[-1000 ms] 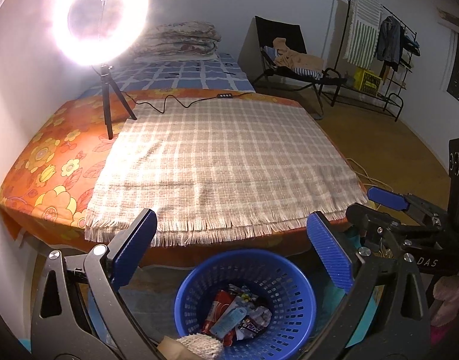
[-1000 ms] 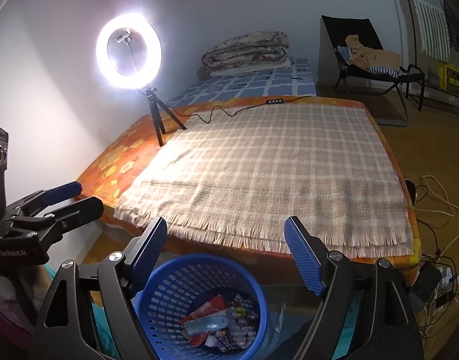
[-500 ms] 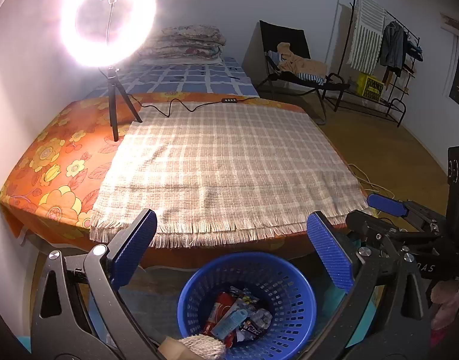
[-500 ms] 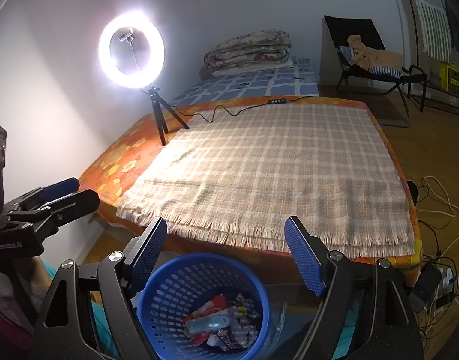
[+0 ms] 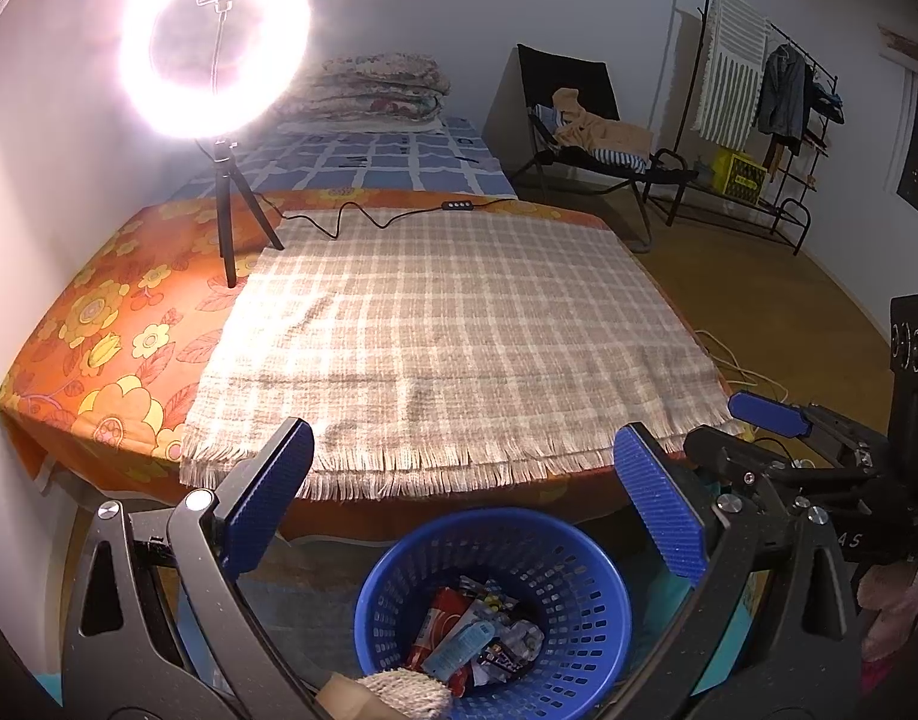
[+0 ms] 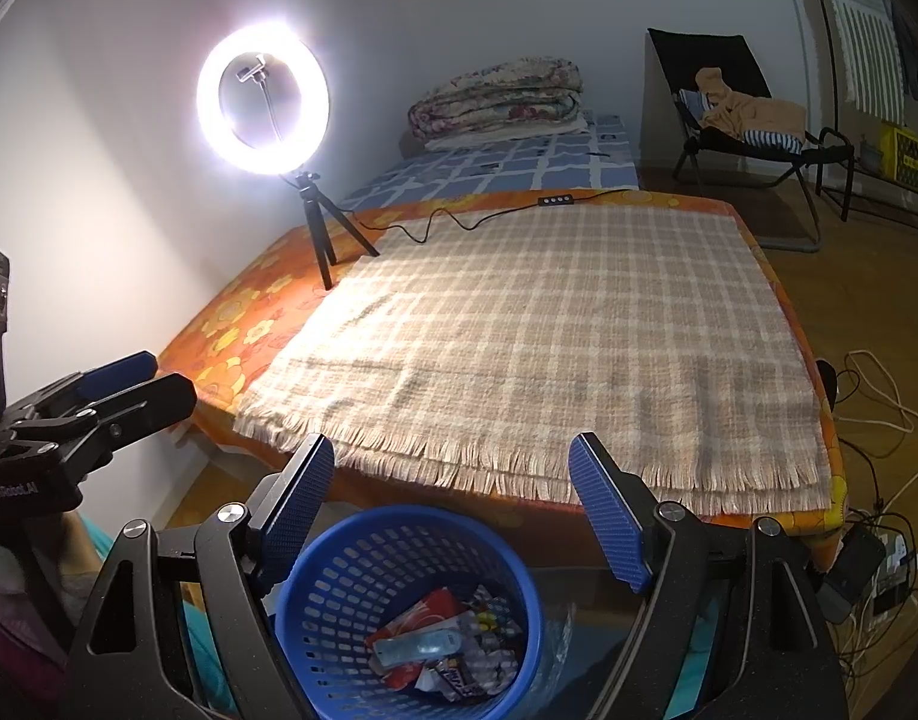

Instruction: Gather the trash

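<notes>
**Bedroom with trash gathered in a blue basket, both tools empty**

Bedroom scene, lit by a glowing white ring light on a small black tripod (image 5: 219, 60) that stands on the bed's far left corner. A beige-and-white checked woven blanket with fringed edges (image 5: 447, 336) covers most of the bed, over an orange flowered sheet (image 5: 99, 324). No loose litter shows on the blanket.

Just below the bed's near edge, on the floor, sits a round blue plastic mesh basket (image 5: 579, 576). Inside it lie crumpled wrappers and packets, red, pale blue and white (image 5: 471, 642).

The left tool (image 5: 459, 498) hovers above the basket with its blue-padded jaws wide apart and nothing between them. The right tool (image 6: 453, 510), to the basket's right side, likewise stands spread and empty.

Judging by the bare blanket and the filled basket, collecting looks finished or nearly so; any trash left elsewhere, beyond the bed, cannot be seen.
</notes>
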### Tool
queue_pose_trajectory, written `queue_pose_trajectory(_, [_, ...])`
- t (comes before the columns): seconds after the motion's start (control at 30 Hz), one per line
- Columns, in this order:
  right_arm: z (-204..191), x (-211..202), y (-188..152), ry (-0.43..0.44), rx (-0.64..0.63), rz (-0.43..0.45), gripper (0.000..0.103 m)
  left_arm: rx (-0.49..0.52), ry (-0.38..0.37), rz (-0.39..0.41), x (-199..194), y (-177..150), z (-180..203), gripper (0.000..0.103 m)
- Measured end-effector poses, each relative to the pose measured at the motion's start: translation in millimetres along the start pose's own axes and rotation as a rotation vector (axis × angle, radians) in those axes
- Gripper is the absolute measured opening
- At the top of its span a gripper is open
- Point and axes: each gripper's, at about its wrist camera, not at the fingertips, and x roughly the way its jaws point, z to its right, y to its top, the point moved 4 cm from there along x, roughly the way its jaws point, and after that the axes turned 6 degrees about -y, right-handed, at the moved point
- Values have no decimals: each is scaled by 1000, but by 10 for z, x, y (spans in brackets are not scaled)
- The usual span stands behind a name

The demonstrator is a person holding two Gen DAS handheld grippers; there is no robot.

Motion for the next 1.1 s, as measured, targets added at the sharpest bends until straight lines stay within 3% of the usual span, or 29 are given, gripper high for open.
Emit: queue_pose_trajectory(1.1, [8,109,-62,1,13,-33,81,-5,19,-8,48,-27,-11,102])
